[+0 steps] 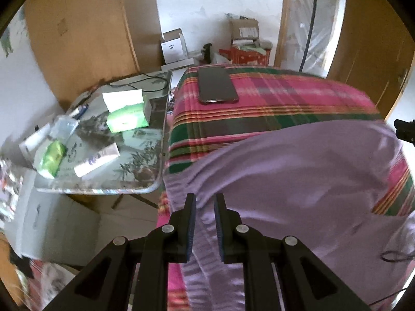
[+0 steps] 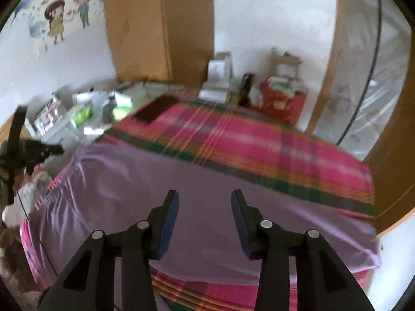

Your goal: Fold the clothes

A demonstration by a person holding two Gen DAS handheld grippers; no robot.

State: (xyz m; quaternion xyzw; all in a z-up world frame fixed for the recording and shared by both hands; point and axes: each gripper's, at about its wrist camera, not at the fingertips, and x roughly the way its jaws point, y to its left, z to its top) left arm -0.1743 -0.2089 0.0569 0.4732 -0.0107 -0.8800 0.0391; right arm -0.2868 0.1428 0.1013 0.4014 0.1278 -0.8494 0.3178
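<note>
- Left gripper [image 1: 205, 202], bottom centre of left wrist view: jaws narrow, lilac satin-like garment [image 1: 298, 176] runs between the pads at its left edge. Looks pinched, though a small gap shows either side of the cloth.
- Right gripper [image 2: 205, 198], bottom centre of right wrist view: jaws wide apart, nothing between them, hovering over the garment [image 2: 194, 181].
- Garment lies spread over the near half of the bed, across the pink-green plaid bedspread [image 1: 272, 103]; near edge drapes off the front of the mattress.
- Progress, my read: early. Cloth mostly flat, one broad layer, left side lifted and rumpled. No tidy folded stack visible. Most folds left to do.
- Surface: soft bed, plaid cover; dark slab phone [image 1: 218, 85] lies on it, upper centre, well apart from the garment.
- Left of frame: glass-topped side table [image 1: 145, 189] cluttered with green tissue packs [image 1: 128, 120] and tubes.
- Room: brown wooden wardrobe [image 1: 85, 31], white wall, cardboard boxes and red box [image 1: 249, 54] at the back, door at right.
</note>
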